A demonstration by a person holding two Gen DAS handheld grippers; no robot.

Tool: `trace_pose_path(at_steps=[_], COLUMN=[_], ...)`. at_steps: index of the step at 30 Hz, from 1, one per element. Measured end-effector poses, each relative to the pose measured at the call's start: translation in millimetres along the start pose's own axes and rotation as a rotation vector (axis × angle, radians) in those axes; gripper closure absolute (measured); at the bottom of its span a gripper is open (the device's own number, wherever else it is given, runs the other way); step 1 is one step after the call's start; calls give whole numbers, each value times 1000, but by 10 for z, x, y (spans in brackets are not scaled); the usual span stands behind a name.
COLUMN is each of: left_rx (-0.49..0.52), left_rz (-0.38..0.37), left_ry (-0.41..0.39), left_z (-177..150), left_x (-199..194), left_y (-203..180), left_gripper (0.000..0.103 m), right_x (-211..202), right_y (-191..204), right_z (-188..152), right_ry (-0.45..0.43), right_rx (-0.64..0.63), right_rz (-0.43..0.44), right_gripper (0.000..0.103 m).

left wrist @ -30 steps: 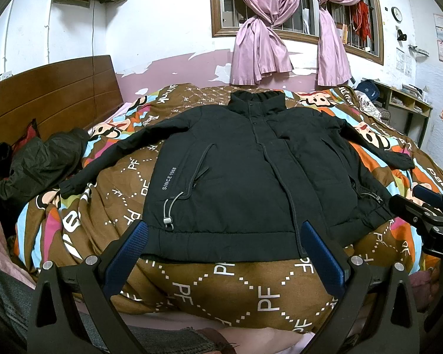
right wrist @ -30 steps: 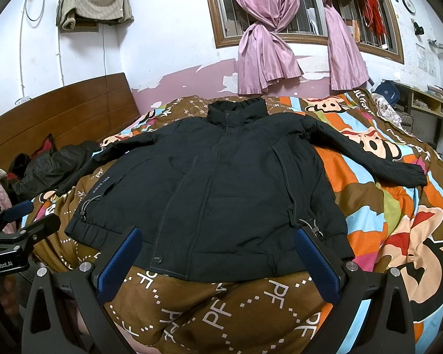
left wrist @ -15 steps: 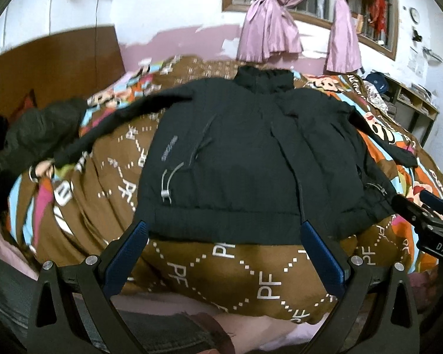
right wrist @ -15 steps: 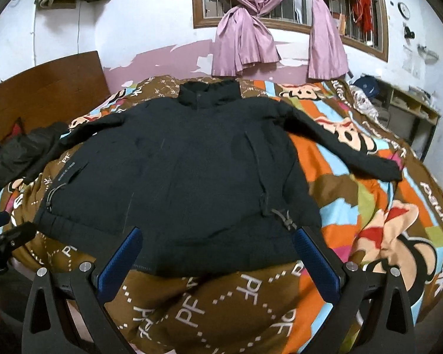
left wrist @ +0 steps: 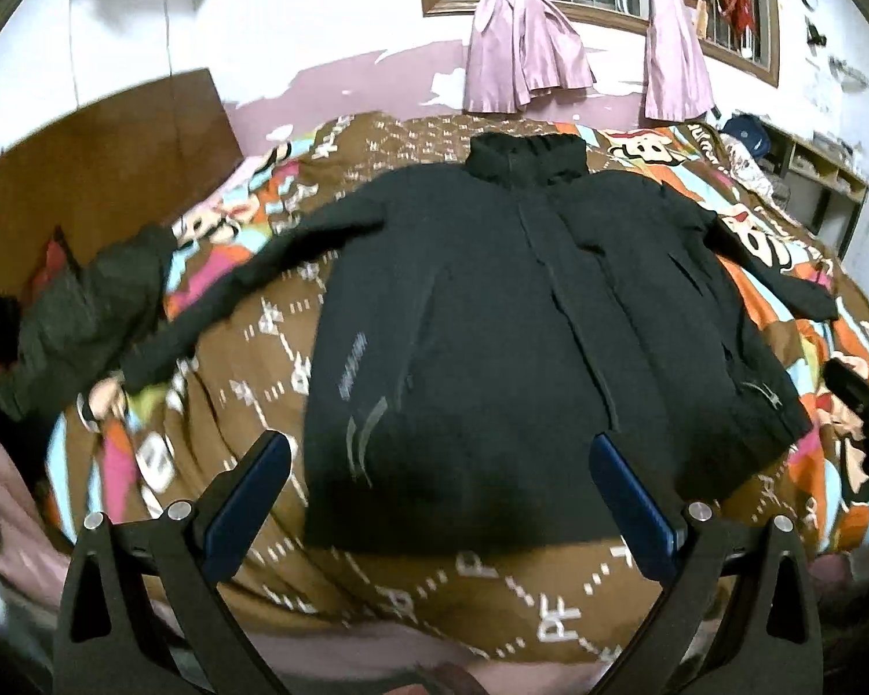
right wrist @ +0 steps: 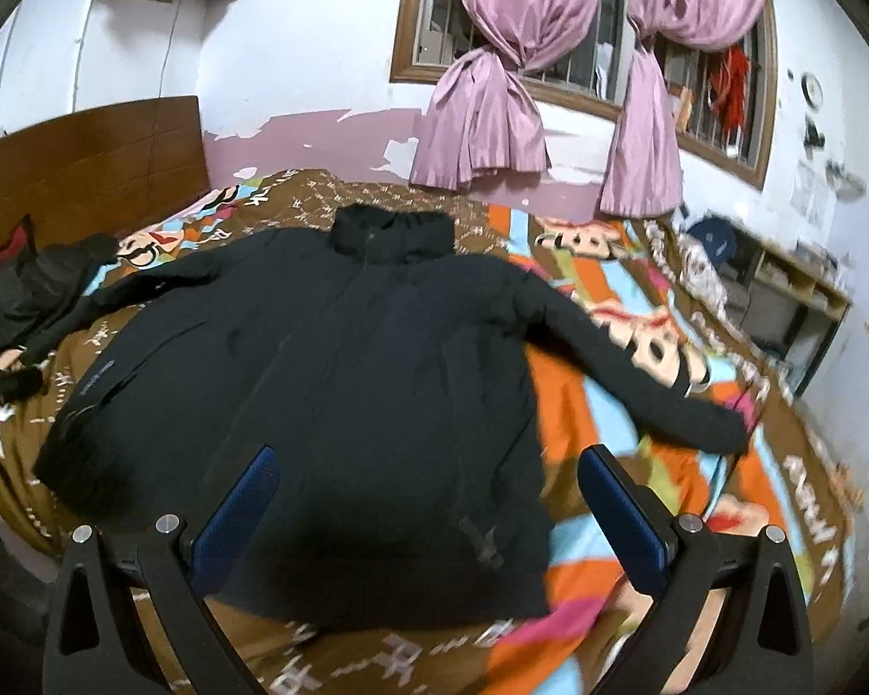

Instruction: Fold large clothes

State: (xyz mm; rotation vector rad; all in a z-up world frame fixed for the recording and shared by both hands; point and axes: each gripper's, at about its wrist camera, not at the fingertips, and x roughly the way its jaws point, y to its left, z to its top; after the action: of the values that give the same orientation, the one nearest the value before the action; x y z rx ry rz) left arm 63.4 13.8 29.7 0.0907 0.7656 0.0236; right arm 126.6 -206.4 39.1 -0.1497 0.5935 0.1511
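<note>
Left wrist view: black jacket (left wrist: 510, 347) lies flat, front up, on the patterned bedspread (left wrist: 249, 405), collar toward the window, both sleeves spread out to the sides. Left gripper (left wrist: 440, 498) hangs above the near hem, jaws spread wide, nothing between them. Blue pads (left wrist: 249, 498) frame the hem's left half. Picture is smeared, so the hem edge reads soft.

Step in hand, as I judge it: reaching in for a first fold; no fold made yet. To do it well, go for the sleeves first. Pinch one cuff, carry it across the chest and lay it flat before touching the body. Padded fabric is thick and slippery; take a deep bite of a single layer at a seam or cuff, not a shallow nip at the hem. Work both sides evenly so the collar keeps centred.

Right wrist view: same jacket (right wrist: 318, 382), seen more from its right. Right gripper (right wrist: 428, 498) is also wide apart and empty, poised over the hem's right corner.

What each view adds: only the right view shows the jacket's right sleeve (right wrist: 637, 370) whole, to its cuff out on the orange stripes. Only the left view shows the left sleeve (left wrist: 232, 301) to its end, near a dark heap of clothes (left wrist: 75, 324) by the wooden headboard (left wrist: 87, 174), and the pale lettering on the chest.
</note>
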Motion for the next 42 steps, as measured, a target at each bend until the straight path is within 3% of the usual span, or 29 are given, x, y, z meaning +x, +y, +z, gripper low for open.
trace_pose_path(at_steps=[4, 12, 17, 21, 25, 31, 34, 37, 42], left_rx=[40, 66, 93, 98, 86, 86, 93, 98, 132], left_rz=[14, 2, 36, 50, 48, 31, 38, 48, 65], left_ry=[-12, 35, -5, -10, -2, 22, 29, 36, 33], left_z=[299, 872, 1142, 1316, 1444, 1528, 1554, 1573, 1618], left_x=[61, 235, 288, 451, 652, 988, 1174, 1356, 1685], left_y=[-9, -69, -130, -153, -183, -262, -301, -323, -400], left_gripper=[2, 2, 2, 2, 2, 2, 2, 2, 2], right_x=[79, 271, 362, 544, 745, 1161, 1469, 1820, 2426], right_y=[-81, -243, -281, -327, -444, -726, -844, -1026, -1644], right_z=[280, 747, 1051, 1275, 1540, 1911, 2017, 2008, 1761], right_ry=[-21, 17, 41, 51, 30, -87, -129, -56, 92], right_rx=[-82, -177, -323, -352, -283, -98, -83, -56, 204], right_rz=[-81, -76, -102, -104, -115, -155, -198, -203, -40], right_gripper=[0, 0, 0, 0, 0, 0, 0, 0, 0])
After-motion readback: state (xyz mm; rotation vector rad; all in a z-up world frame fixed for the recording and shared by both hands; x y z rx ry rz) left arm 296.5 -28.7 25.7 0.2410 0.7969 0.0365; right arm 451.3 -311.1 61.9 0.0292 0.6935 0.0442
